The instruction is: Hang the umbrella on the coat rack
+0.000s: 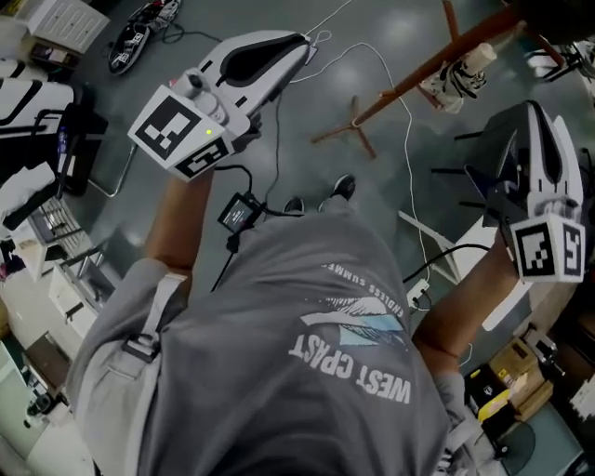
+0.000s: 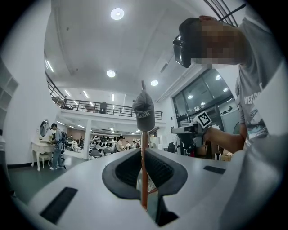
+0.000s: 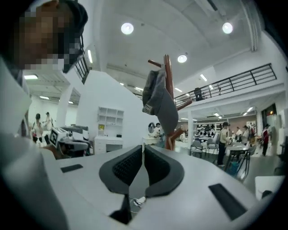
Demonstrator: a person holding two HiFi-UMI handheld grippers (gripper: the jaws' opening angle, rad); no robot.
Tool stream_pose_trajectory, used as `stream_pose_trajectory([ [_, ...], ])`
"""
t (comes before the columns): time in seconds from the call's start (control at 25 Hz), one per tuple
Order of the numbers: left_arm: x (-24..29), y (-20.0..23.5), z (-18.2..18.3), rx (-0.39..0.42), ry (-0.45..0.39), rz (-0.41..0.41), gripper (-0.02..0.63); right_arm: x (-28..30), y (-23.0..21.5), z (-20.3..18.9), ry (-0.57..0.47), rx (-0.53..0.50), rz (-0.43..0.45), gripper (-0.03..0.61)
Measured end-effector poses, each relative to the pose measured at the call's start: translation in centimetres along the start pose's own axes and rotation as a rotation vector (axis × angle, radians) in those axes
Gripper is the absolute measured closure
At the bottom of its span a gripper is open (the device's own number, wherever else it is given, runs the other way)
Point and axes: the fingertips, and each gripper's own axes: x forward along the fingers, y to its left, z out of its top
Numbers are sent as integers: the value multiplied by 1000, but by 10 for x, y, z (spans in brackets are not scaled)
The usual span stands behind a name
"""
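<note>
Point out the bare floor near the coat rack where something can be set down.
Bare grey floor lies between the coat rack feet and the person's shoes. A white cable crosses right of the feet; clutter crowds the left edge.

Dim head view, bright fisheye others (black corners)

Floor [image 1: 390, 28]: grey, glossy, with loose cables [image 1: 407, 116] across it at 12 o'clock in the head view. Ceiling: white, with round lights [image 2: 117, 13] on.

Left gripper view: railed gallery [image 2: 90, 106] at 10 o'clock, white dressing table [image 2: 39, 148] at 9 o'clock, tall dark windows [image 2: 211, 96] at 3 o'clock.

Right gripper view: white shelf unit [image 3: 107, 117] at 9 o'clock, tables and chairs [image 3: 234, 150] at 3 o'clock.
</note>
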Motion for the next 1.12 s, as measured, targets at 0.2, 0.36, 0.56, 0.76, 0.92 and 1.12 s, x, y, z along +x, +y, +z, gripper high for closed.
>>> stream_pose_trajectory([
  [0.2, -22, 2, -2, -12, 5, 12, 577, -26, 59, 2, -40, 73, 140, 551],
  [0.36, -42, -5, 0, -19, -1, 7, 577, -50, 97, -9, -31, 128, 182, 551],
  [0.56, -63, -13, 3, -30, -7, -10, 577, -64, 118, -18, -27, 165, 164, 551],
  [0.76, -62, -24, 2, -32, -4, -29, 577, -75, 114, -24, -26, 177, 140, 551],
  [0.92, -57, -32, 1, -34, 1, -43, 577, -80, 110, -27, -22, 183, 130, 551],
  [1.12, -55, -39, 1, -39, 5, -47, 577, -83, 107, -30, -11, 193, 132, 551],
])
